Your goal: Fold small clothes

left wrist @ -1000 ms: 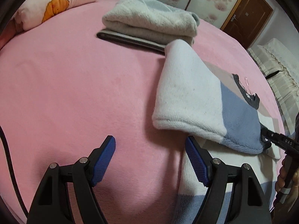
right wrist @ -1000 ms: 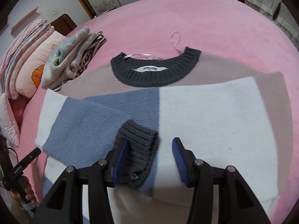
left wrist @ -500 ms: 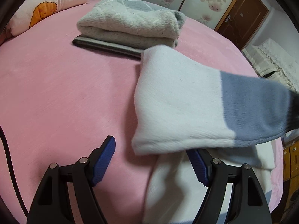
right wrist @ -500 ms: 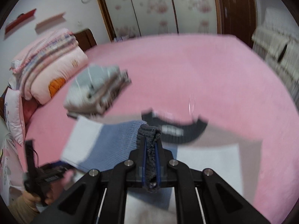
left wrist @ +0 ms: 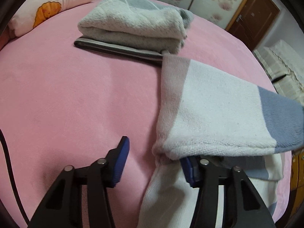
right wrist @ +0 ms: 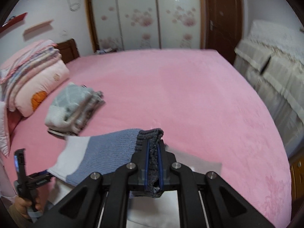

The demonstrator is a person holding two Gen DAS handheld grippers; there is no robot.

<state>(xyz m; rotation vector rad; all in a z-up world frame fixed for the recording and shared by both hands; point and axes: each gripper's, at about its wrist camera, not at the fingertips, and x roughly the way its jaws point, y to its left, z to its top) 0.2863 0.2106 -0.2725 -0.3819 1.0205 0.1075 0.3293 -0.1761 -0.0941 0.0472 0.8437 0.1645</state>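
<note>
The right gripper (right wrist: 153,163) is clamped on the dark grey cuff (right wrist: 150,135) of the sweater's sleeve (left wrist: 218,114), holding it lifted off the pink bed (left wrist: 76,104) so that the blue-and-white sleeve stretches across in the air toward the left side of the right wrist view. The rest of the sweater (left wrist: 171,199) lies flat on the bed beneath, its white body running down under the left gripper (left wrist: 154,163). That gripper's jaws have just been closing — the blue pads stand part-way apart, the left one over bare pink sheet, the right one (left wrist: 190,171) tucked under the sleeve's folded edge where it meets the body; the fabric edge sits between them, but I cannot tell that the pads press on it. Farther up the bed a stack of folded clothes (left wrist: 133,24) rests on a dark striped piece (left wrist: 117,49), near a pink pillow (left wrist: 53,5). A hand (right wrist: 22,207) grips the left tool's handle at the lower left of the right wrist view.
</note>
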